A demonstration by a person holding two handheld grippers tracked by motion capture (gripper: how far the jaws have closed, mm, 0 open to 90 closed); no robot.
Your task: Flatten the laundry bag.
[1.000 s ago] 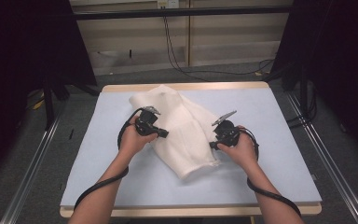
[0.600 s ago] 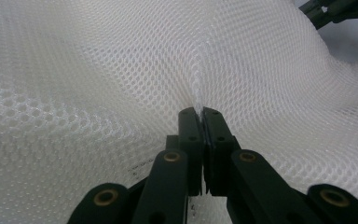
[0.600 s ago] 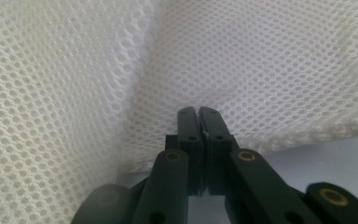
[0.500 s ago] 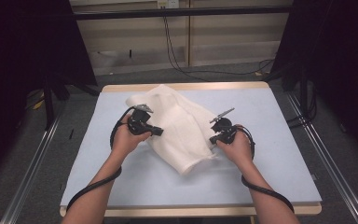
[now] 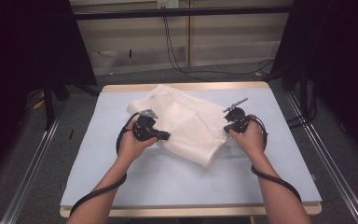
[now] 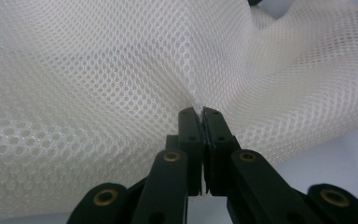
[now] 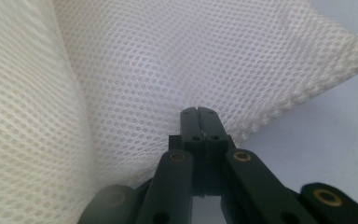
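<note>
A white mesh garment (image 5: 186, 123) lies folded and rumpled across the middle of the table, reaching toward the far edge. My left gripper (image 5: 167, 136) is at its left side, shut on a pinch of the mesh (image 6: 121, 84); in the left gripper view my left gripper (image 6: 199, 112) has its black jaws pressed together with fabric between them. My right gripper (image 5: 225, 129) is at the garment's right edge, shut on the mesh (image 7: 168, 60) close to a thick hem (image 7: 335, 65); in the right gripper view my right gripper (image 7: 198, 110) has its jaws closed flat.
The table (image 5: 121, 186) is covered with a pale blue sheet, with a wooden rim at front and back. Metal rails (image 5: 32, 158) run along the floor on both sides. Dark curtains and stands flank the table; cables hang on the back wall.
Both hands have moved toward the near edge and slightly apart, pulling the garment with them. The mesh now lies wider and flatter between the two grippers.
</note>
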